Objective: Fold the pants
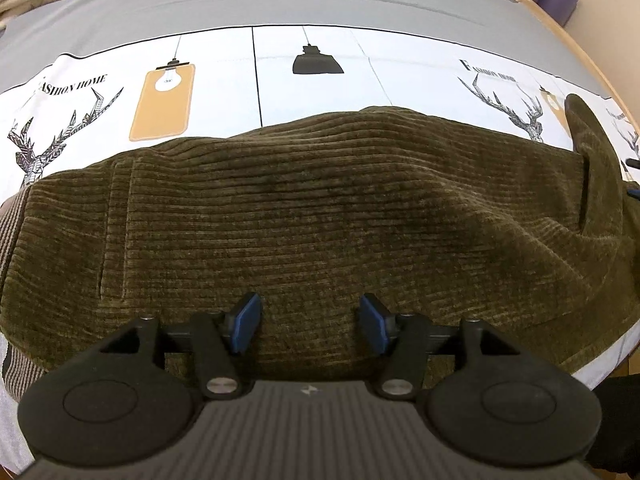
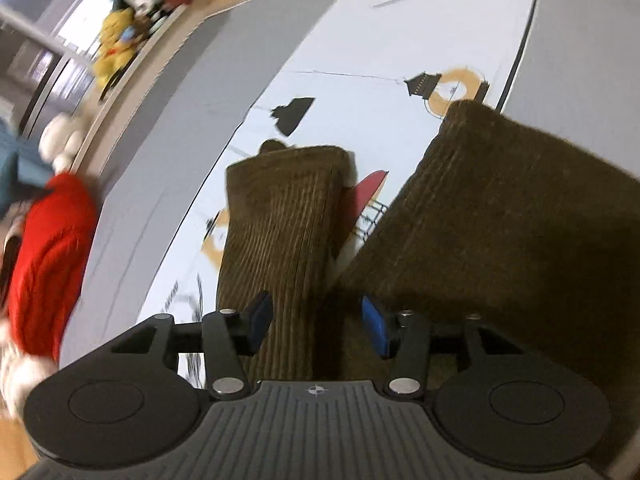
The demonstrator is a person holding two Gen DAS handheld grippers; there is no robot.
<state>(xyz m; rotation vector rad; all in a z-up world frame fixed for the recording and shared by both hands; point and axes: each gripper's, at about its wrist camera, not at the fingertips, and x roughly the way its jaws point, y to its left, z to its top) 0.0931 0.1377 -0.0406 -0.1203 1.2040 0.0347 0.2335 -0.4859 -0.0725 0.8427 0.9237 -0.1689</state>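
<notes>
Your left gripper [image 1: 310, 322] and right gripper [image 2: 316, 326] hover open above olive corduroy pants [image 1: 320, 216] spread on the bed [image 1: 320, 0]; the 2 splayed legs risk folding crooked.

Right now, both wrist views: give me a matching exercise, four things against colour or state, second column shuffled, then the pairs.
Things:
1. pants
2. left gripper
3. sweater
4. plush toy

Colour or state:
A. yellow, on the ledge beyond the bed
B. olive corduroy, spread on the printed sheet
C. red, lying at the bed's edge
D. open, above the corduroy, holding nothing

Pairs: 1-B, 2-D, 3-C, 4-A
</notes>
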